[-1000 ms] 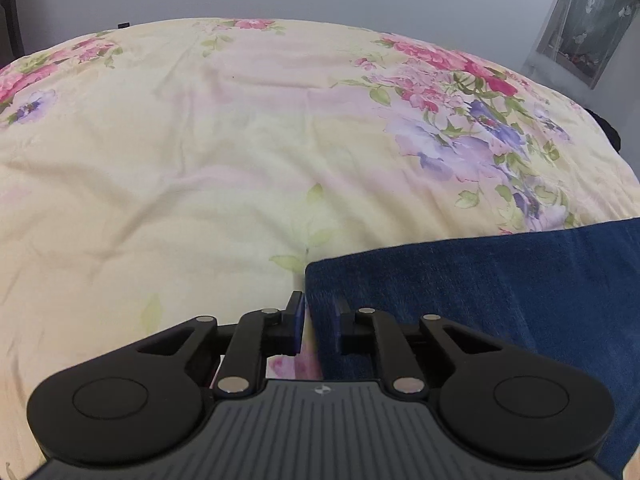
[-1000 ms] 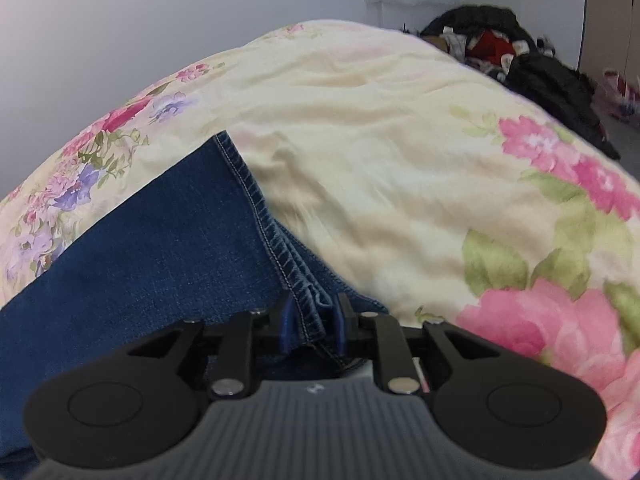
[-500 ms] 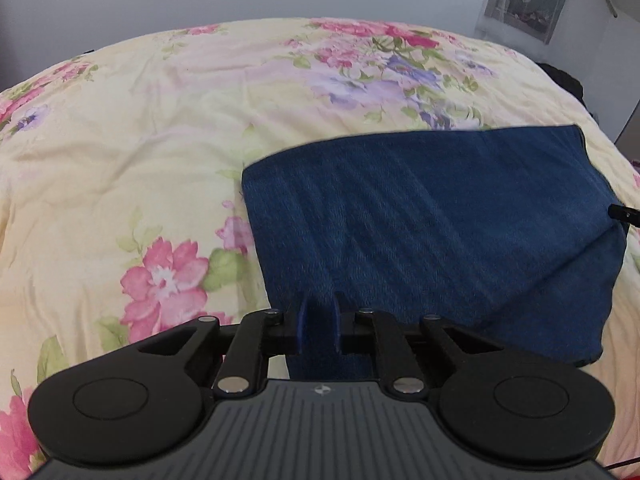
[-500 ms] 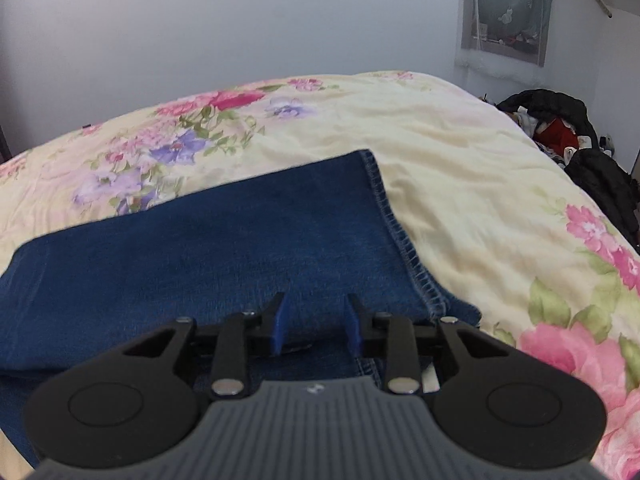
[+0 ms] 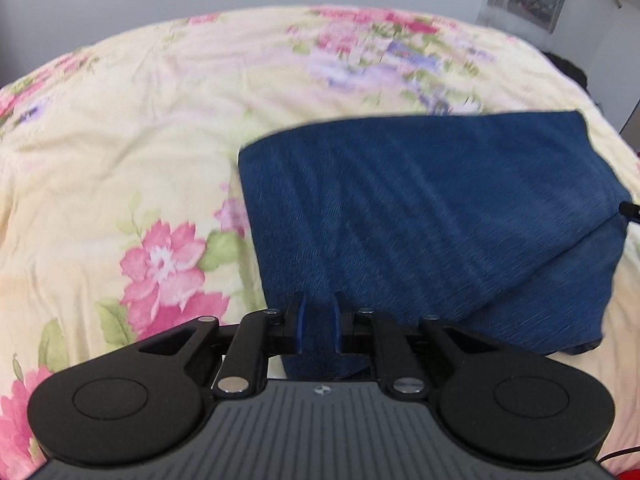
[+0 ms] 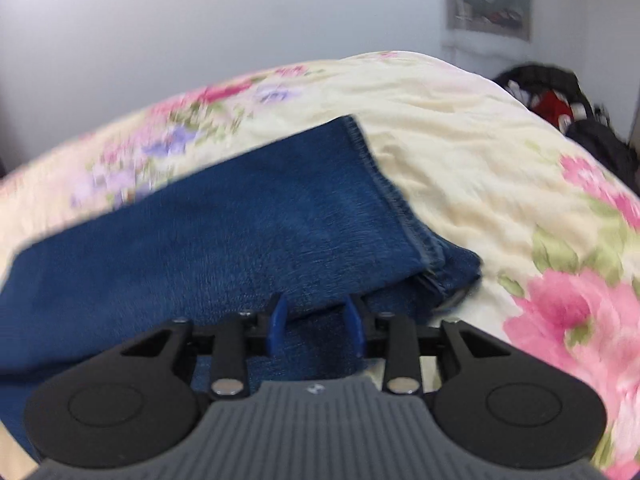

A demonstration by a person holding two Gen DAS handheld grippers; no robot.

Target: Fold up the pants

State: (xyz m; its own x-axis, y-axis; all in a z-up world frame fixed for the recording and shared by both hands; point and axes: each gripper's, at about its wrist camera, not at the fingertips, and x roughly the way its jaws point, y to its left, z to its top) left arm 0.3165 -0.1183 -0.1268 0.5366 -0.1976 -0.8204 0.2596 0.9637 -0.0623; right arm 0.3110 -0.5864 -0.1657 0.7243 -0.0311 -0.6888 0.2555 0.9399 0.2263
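Note:
The pants (image 5: 432, 216) are dark blue jeans, folded over into a thick layered rectangle on a floral bedspread. In the left wrist view my left gripper (image 5: 319, 320) has its blue pads close together with denim pinched between them at the near left corner. In the right wrist view the pants (image 6: 224, 232) lie with a stitched hem edge at the right. My right gripper (image 6: 315, 322) has its pads apart, with denim lying between them but not clamped.
The cream bedspread with pink and purple flowers (image 5: 132, 152) spreads to the left and behind the pants. A pile of dark and red clothes (image 6: 560, 104) lies beyond the bed's right side. A grey wall is behind.
Both grippers carried the near edge of the jeans back over the rest, so a folded rectangle now lies ahead. The right gripper's pads have opened wider.

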